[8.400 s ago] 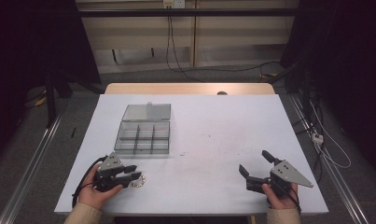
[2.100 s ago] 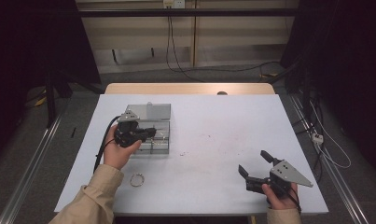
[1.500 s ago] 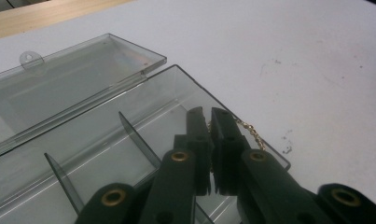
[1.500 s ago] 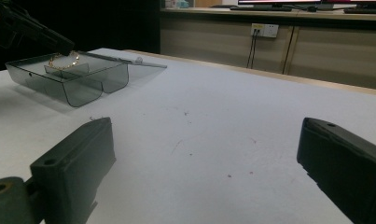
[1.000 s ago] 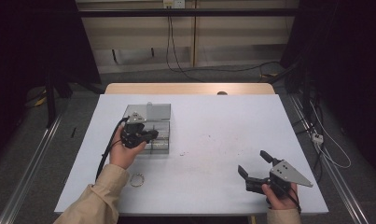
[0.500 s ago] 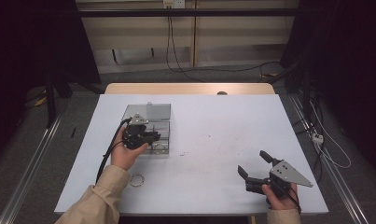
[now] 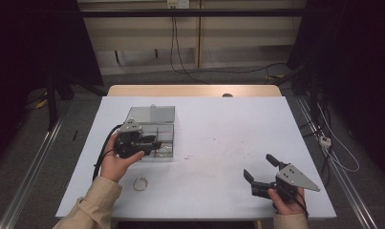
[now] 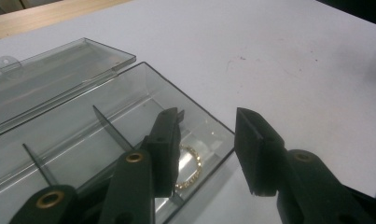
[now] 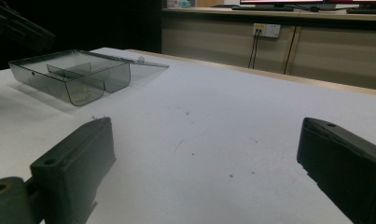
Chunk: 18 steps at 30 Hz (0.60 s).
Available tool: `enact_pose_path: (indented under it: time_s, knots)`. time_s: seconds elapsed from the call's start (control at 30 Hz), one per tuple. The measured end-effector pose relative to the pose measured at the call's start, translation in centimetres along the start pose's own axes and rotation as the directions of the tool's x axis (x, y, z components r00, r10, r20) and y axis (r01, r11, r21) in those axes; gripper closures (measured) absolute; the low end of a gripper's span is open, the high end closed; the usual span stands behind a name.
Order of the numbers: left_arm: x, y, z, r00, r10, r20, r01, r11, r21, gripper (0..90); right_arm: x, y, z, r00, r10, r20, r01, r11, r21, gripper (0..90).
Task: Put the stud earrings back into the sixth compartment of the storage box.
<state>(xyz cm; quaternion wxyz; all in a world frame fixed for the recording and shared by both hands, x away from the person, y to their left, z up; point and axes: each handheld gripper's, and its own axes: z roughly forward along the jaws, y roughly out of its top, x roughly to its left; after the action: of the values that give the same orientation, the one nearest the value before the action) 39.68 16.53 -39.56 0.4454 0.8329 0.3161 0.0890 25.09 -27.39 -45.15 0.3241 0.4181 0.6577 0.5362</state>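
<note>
**Bracelet is in the box, left gripper letting go**

Left gripper: the jaws have just been opening and now stand at a moderate gap over the box. Nothing is between the pads. The bracelet lies below them on the floor of the cell and is partly hidden behind the left jaw. The left jaw tip is inside the cell and the right jaw is outside the box wall.

Right gripper: jaws wide and empty, parked low over the table, well apart from the box.

Where it is: in the high view, the corner cell at the box's near right. The bracelet lies flat, close to the front wall.

Look: a thin gold loop of small beads or links, slightly glinting. The box is clear smoky plastic with thin dividers. Its lid is folded back flat on the table. A second loop, similar in look, lies on the table near the left forearm, outside the box.

Handling, my read:
- Very light and limp. It probably won't hold its shape and would sag or drape from a single pinch point.
- The beads are small and smooth, so they could roll out of a loose grip. Pinch across the strand, pads square to it.
- For the loop on the table, come straight down on one side of the ring and close fully.
- The box is light and could slide if a jaw catches a wall or divider, so lift clear before moving sideways.
- The bracelet isn't fragile to pressure, but a snag on a divider could pull it back out.
</note>
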Motion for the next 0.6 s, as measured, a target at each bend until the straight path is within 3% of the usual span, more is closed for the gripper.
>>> enact_pose_path:
  time_s: [0.07,0.23,0.3,0.4,0.6]
  knots:
    - [0.1,-0.4,-0.4,0.9999,0.011,-0.005,-0.011,0.9999,0.008,62.5,0.0,0.0,0.0,1.0,-0.002,0.0,0.002,1.0,0.002,3.5]
    - [0.1,-1.2,-1.4,0.9996,-0.007,0.027,0.007,0.9999,-0.009,60.7,0.1,0.0,0.1,1.0,-0.002,-0.001,0.002,1.0,0.003,3.5]
    - [0.1,-1.6,-1.7,0.9995,0.007,0.029,-0.006,0.9999,-0.015,59.2,0.1,0.0,0.1,1.0,-0.002,-0.001,0.002,1.0,0.003,3.5]
    - [0.0,-2.1,-2.1,0.9976,0.007,0.068,-0.005,0.9997,-0.023,54.4,0.0,0.0,0.1,1.0,-0.002,0.0,0.002,1.0,0.004,3.5]
    - [-0.1,-3.3,-2.8,0.9973,0.018,0.071,-0.017,0.9997,-0.016,47.0,0.1,0.0,0.1,1.0,-0.003,-0.001,0.003,1.0,0.002,3.5]
